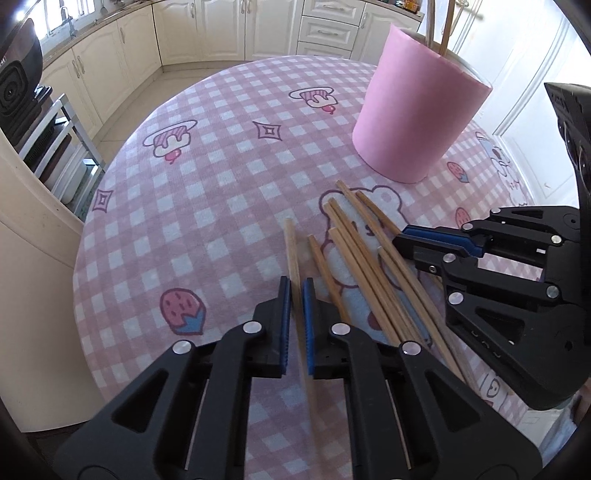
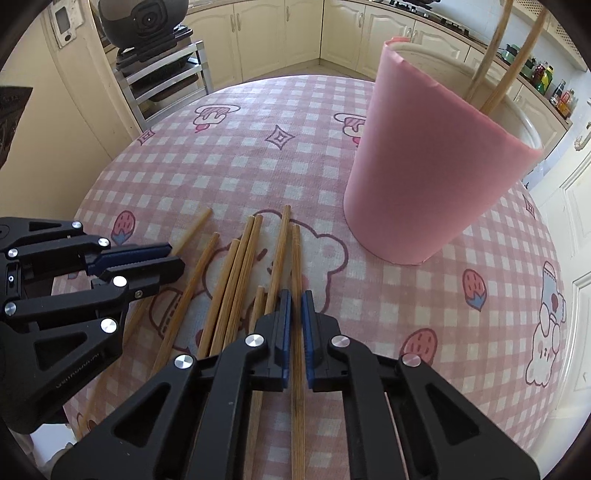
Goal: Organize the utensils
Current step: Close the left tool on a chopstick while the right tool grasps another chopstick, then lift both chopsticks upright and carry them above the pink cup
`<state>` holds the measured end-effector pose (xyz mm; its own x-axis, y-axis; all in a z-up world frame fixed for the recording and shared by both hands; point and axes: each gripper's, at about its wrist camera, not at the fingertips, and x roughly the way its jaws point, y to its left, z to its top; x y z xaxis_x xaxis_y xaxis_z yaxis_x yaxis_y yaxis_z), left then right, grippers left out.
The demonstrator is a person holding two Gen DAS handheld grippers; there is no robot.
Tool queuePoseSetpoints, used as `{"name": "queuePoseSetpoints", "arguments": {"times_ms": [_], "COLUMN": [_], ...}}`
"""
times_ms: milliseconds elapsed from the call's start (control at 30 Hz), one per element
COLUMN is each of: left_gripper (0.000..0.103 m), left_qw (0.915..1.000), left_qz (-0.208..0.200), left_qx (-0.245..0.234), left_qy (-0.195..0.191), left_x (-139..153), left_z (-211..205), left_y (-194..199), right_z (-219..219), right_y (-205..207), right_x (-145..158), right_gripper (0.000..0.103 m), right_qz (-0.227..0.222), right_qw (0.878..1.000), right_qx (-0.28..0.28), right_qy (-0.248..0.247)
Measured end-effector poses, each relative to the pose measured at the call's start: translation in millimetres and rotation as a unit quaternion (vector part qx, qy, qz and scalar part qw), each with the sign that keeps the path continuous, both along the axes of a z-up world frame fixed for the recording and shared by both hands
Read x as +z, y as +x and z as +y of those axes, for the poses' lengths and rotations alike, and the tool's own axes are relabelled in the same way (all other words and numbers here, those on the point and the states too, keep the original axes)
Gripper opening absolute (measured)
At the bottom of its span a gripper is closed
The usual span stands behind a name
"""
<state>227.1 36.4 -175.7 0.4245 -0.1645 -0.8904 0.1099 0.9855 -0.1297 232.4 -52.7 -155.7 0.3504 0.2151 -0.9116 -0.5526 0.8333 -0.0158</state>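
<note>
Several wooden chopsticks (image 1: 364,266) lie in a loose pile on the pink checked tablecloth (image 1: 207,192); the pile also shows in the right wrist view (image 2: 236,273). My left gripper (image 1: 296,291) is shut on the leftmost chopstick (image 1: 292,251), low at the table. My right gripper (image 2: 296,306) is shut on the rightmost chopstick (image 2: 296,258). A tall pink cylinder holder (image 1: 417,110) stands behind the pile with two chopsticks (image 2: 513,51) upright in it; the holder also shows in the right wrist view (image 2: 436,173). Each gripper shows in the other's view: the right one (image 1: 406,240) and the left one (image 2: 173,258).
The round table's edge (image 1: 79,258) curves at the left. Cream kitchen cabinets (image 1: 207,33) line the back. A metal rack (image 2: 166,74) with a black appliance on top stands at the far left. A white door (image 2: 576,229) is at the right.
</note>
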Motion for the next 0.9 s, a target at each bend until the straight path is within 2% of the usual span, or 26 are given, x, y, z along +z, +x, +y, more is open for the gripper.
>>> {"name": "queuePoseSetpoints", "arguments": {"times_ms": [200,433,667,833,900], "left_gripper": [0.005,0.005,0.005,0.005,0.005], "left_qw": [0.9996,0.9949,0.9844,0.9776,0.9758], "left_qz": [-0.016,-0.089,-0.161,-0.194,-0.201], "left_qx": [-0.003,-0.005,-0.007,-0.01,-0.012], "left_qy": [-0.022,-0.046,-0.071,-0.081,-0.085], "left_x": [15.8,79.4,139.6,164.7,170.9], "left_z": [-2.3,1.2,4.6,2.9,0.1], "left_y": [-9.1,-28.2,-47.0,-55.4,-57.8], "right_z": [-17.6,-30.0,-47.2,-53.4,-60.6], "right_y": [-8.2,-23.6,-46.4,-55.6,-57.6], "right_x": [17.9,66.3,123.8,146.0,150.9], "right_gripper": [0.005,0.005,0.005,0.005,0.005], "right_qz": [-0.009,-0.056,-0.126,-0.157,-0.17], "right_qw": [0.999,0.993,0.977,0.963,0.961], "right_qx": [-0.009,-0.008,-0.014,-0.015,-0.018], "right_qy": [0.049,0.101,0.171,0.217,0.219]}}
